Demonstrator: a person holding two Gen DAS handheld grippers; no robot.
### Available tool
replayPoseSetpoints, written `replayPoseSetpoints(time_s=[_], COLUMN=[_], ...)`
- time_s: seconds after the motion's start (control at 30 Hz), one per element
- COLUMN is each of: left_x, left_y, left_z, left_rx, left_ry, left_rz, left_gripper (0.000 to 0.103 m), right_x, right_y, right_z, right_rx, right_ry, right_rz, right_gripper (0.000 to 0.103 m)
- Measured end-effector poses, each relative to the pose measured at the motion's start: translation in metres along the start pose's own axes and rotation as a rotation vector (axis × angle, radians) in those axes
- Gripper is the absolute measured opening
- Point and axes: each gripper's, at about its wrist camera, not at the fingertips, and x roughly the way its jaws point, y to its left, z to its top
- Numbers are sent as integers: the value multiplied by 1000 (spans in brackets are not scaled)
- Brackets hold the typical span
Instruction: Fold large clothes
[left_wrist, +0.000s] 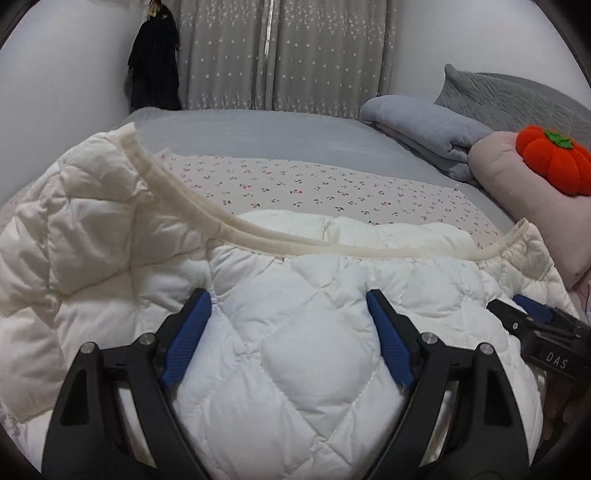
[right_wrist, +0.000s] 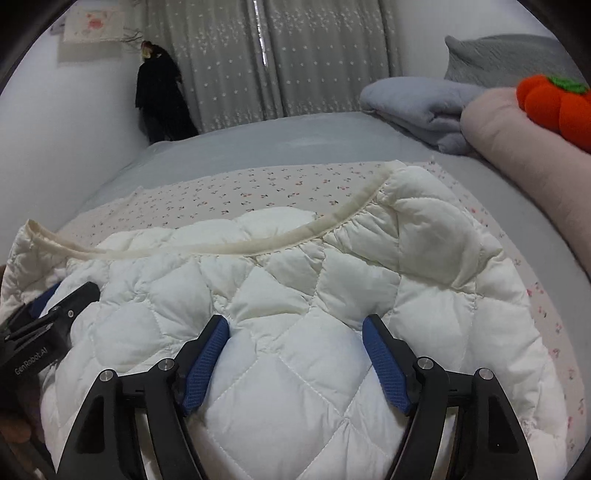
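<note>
A white quilted jacket with a cream binding edge lies bunched on a floral sheet on the bed. My left gripper is open, its blue fingers wide apart with a puffed fold of the jacket between them. My right gripper is open the same way over the jacket, fingers straddling a fold. Each gripper shows in the other's view: the right one at the right edge, the left one at the left edge, both resting on the jacket.
A grey bed cover lies under the floral sheet. Folded grey blankets, a pink bolster and an orange pumpkin plush sit at the right. Curtains and a hanging black garment stand behind.
</note>
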Motion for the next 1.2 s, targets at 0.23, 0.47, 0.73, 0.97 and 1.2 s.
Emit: replayPoseSetpoints(time_s=[0.23,0.47,0.73,0.97,1.2], left_x=[-47,-23,24,-22,-86], left_y=[11,87,125,116,98], left_z=[24,19,-13,7,-6], left_rx=[19,-132,-302,-286,-283], left_ry=[-74,17,166,126,196], left_rz=[60,215,194,142,114], left_gripper=[84,78,84,84,86], right_x=[-33,-39,1,-30,-108], right_y=[-1,-67,-114,-107,-80], right_z=[21,20,0,22,27], right_rx=[-60,134,336,295,149], right_ry=[-59,-73,53,33,-10], right_rz=[-94,-242,-135,-117,-95], right_gripper=[75,70,75,76,83])
